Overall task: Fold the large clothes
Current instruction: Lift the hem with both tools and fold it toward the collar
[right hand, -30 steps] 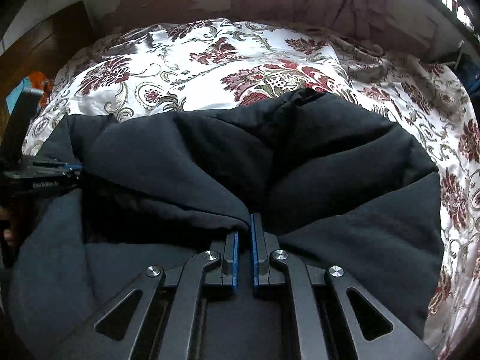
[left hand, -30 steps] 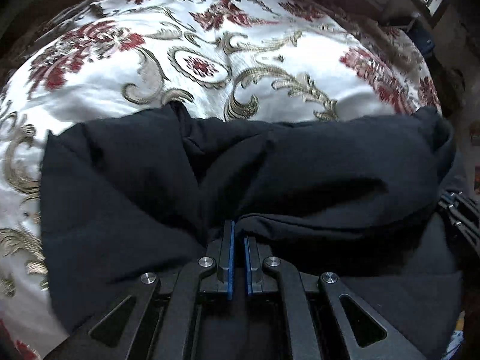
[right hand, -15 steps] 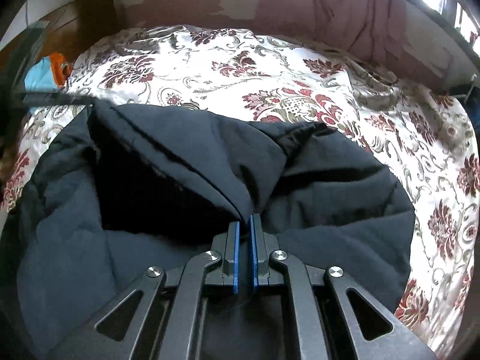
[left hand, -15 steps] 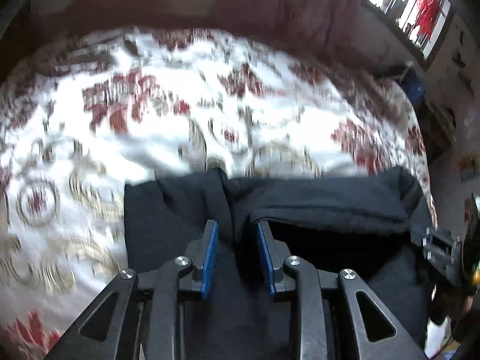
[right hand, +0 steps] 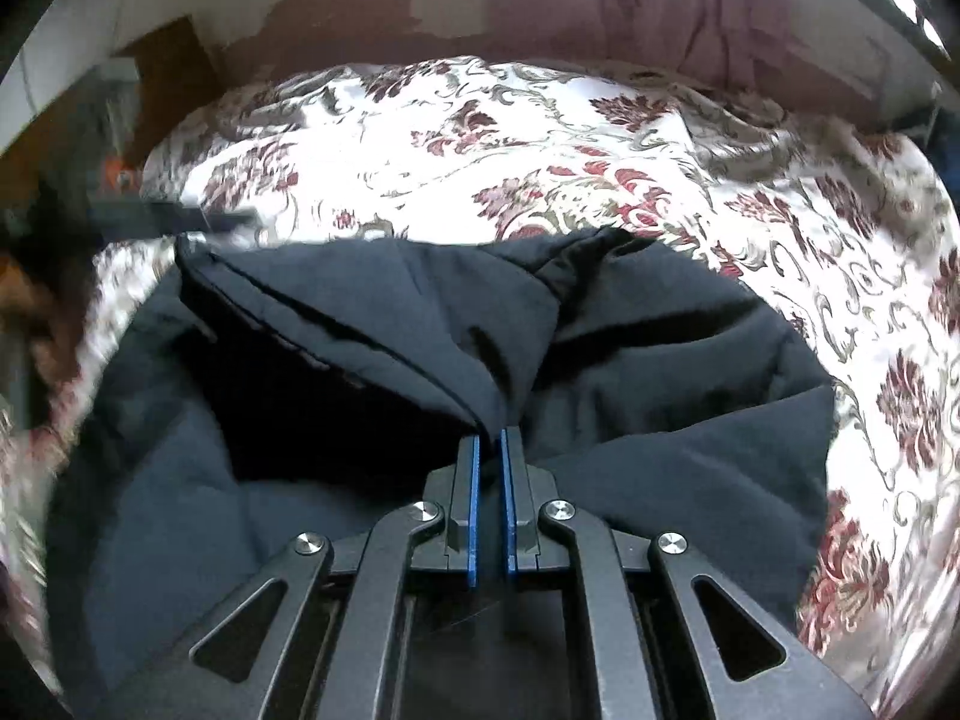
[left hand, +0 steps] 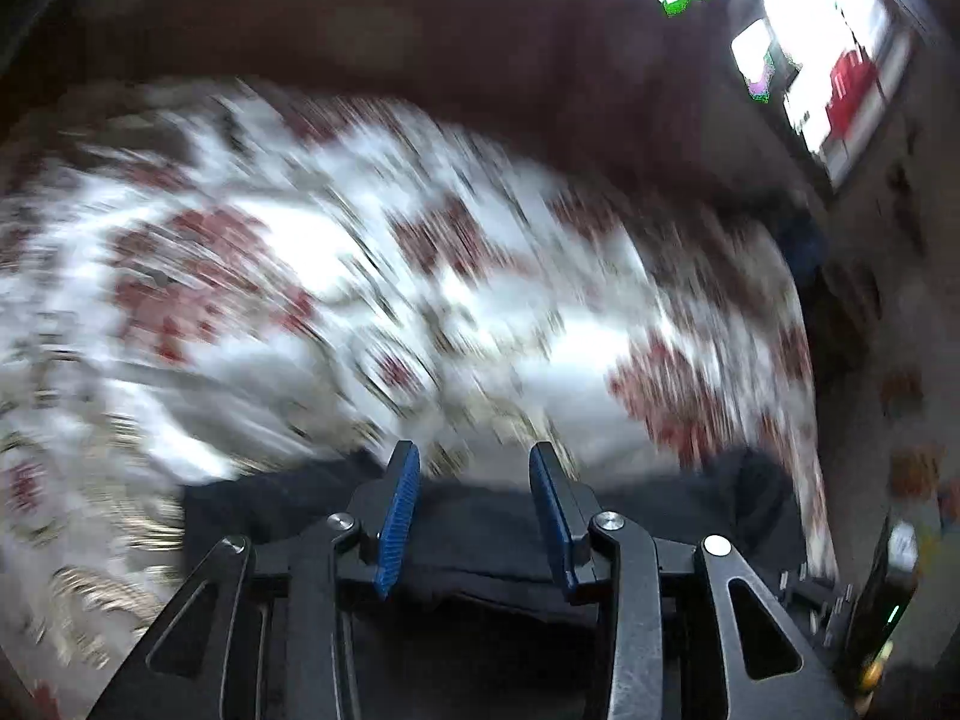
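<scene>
A large black garment (right hand: 648, 420) lies bunched on a bed with a white, red and gold floral cover (right hand: 480, 180). My right gripper (right hand: 492, 438) is shut on a fold of the black garment and holds it up a little. In the left wrist view, which is blurred by motion, my left gripper (left hand: 474, 480) is open and empty above the garment's far edge (left hand: 264, 504). The left gripper shows as a dark blur at the left in the right wrist view (right hand: 150, 219).
A dark red wall and a maroon curtain (right hand: 690, 12) stand behind the bed. A bright window (left hand: 828, 72) is at the upper right. Wooden furniture (right hand: 162, 72) stands at the bed's far left. The bed cover (left hand: 300, 276) stretches far beyond the garment.
My left gripper has opened, let go of the garment and lifted away fast. My right gripper stays shut on its fold, and the folded edge now lies further over the garment.
</scene>
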Available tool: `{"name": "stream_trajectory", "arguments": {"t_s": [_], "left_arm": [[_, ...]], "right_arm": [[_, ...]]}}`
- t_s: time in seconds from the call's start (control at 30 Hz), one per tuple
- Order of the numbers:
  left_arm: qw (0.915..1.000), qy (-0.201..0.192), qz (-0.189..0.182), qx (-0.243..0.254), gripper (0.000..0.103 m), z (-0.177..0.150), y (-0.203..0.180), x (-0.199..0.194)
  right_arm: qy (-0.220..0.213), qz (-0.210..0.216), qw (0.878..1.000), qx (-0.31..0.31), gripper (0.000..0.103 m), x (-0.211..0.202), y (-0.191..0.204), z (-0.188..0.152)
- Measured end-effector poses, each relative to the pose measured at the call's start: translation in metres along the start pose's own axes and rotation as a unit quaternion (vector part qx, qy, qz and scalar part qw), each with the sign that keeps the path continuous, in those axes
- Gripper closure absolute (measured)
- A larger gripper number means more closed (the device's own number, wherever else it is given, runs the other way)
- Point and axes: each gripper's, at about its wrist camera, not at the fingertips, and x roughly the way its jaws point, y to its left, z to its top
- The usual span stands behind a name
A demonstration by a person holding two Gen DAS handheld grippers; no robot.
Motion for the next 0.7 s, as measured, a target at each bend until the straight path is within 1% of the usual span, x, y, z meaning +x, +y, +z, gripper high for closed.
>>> {"name": "stream_trajectory", "arguments": {"t_s": [0.03,0.07,0.1,0.13,0.17,0.2,0.23,0.27,0.3,0.37,0.4,0.47,0.57,0.63,0.7], "left_arm": [[0.9993,0.031,-0.014,0.014,0.067,-0.002,-0.005,0.016],[0.9982,0.05,-0.019,0.025,0.067,-0.005,-0.01,0.029],[0.997,0.066,-0.02,0.037,0.069,-0.011,-0.014,0.039],[0.9956,0.078,-0.024,0.046,0.069,-0.018,-0.018,0.047],[0.9947,0.084,-0.026,0.054,0.069,-0.025,-0.022,0.052],[0.9944,0.081,-0.027,0.062,0.069,-0.032,-0.024,0.053],[0.9943,0.078,-0.03,0.066,0.069,-0.037,-0.024,0.053],[0.9941,0.077,-0.034,0.068,0.069,-0.04,-0.022,0.053],[0.9935,0.081,-0.04,0.069,0.069,-0.044,-0.02,0.054],[0.9922,0.09,-0.046,0.073,0.069,-0.048,-0.018,0.054],[0.9915,0.093,-0.047,0.079,0.069,-0.049,-0.018,0.052],[0.9895,0.101,-0.047,0.091,0.069,-0.051,-0.019,0.052],[0.9835,0.131,-0.053,0.113,0.069,-0.057,-0.019,0.055],[0.9782,0.149,-0.048,0.136,0.069,-0.064,-0.02,0.061],[0.975,0.164,-0.041,0.145,0.069,-0.069,-0.021,0.068]], "right_arm": [[-0.01,0.005,1.0,0.006,0.097,-0.009,-0.001,0.005],[-0.03,0.012,0.999,0.011,0.096,-0.022,-0.003,0.012],[-0.058,0.02,0.998,0.012,0.091,-0.036,-0.004,0.023],[-0.075,0.025,0.997,0.01,0.088,-0.043,-0.003,0.033],[-0.079,0.035,0.996,0.009,0.079,-0.042,-0.003,0.044],[-0.073,0.05,0.996,0.009,0.074,-0.036,-0.001,0.054],[-0.061,0.065,0.996,0.011,0.074,-0.026,0.0,0.062],[-0.04,0.08,0.996,0.014,0.074,-0.013,0.002,0.068],[0.007,0.093,0.996,0.014,0.074,0.011,0.007,0.072],[0.09,0.086,0.992,0.002,0.074,0.049,0.018,0.062],[0.112,0.073,0.991,-0.003,0.074,0.058,0.022,0.053],[0.117,0.064,0.991,-0.014,0.074,0.059,0.026,0.035],[0.144,0.048,0.988,-0.031,0.074,0.066,0.029,0.017],[0.142,0.033,0.988,-0.057,0.074,0.073,0.033,0.01],[0.138,0.016,0.988,-0.074,0.074,0.084,0.037,0.009]]}}
